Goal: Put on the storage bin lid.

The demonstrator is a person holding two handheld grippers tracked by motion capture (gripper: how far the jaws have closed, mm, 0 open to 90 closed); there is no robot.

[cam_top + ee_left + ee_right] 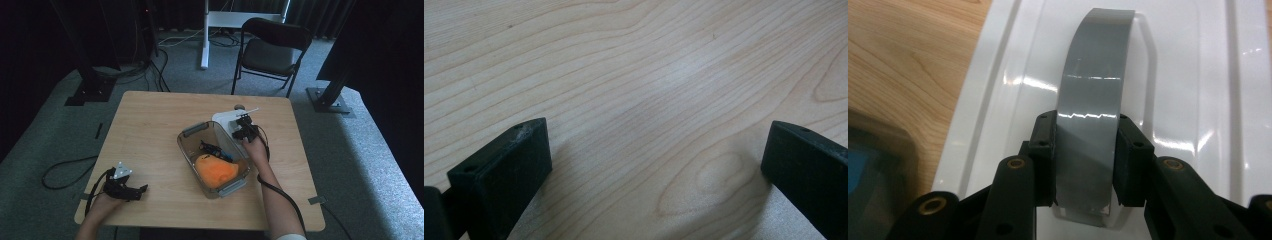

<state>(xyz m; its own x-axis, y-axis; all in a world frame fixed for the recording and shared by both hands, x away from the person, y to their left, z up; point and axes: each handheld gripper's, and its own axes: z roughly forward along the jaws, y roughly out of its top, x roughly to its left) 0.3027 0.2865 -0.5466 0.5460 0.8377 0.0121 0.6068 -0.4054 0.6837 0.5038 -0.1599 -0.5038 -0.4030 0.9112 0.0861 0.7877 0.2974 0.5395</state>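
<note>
A white lid (222,120) lies on the wooden table (150,125), just behind a clear plastic bin (182,145). My right gripper (245,129) sits over the lid. In the right gripper view its jaws (1087,135) press on both sides of the lid's grey strap handle (1095,65), above the glossy white lid (1198,75). The bin holds a soft orange thing (216,170) and a small black and blue item (215,149). My left gripper (142,190) rests near the table's front left corner, open (656,160) over bare wood with nothing between its jaws.
A corner of the bin (873,165) shows to the left of the lid. Grey latches sit at the bin's two ends. A black folding chair (272,50) stands beyond the far edge of the table. Cables trail on the carpet at left.
</note>
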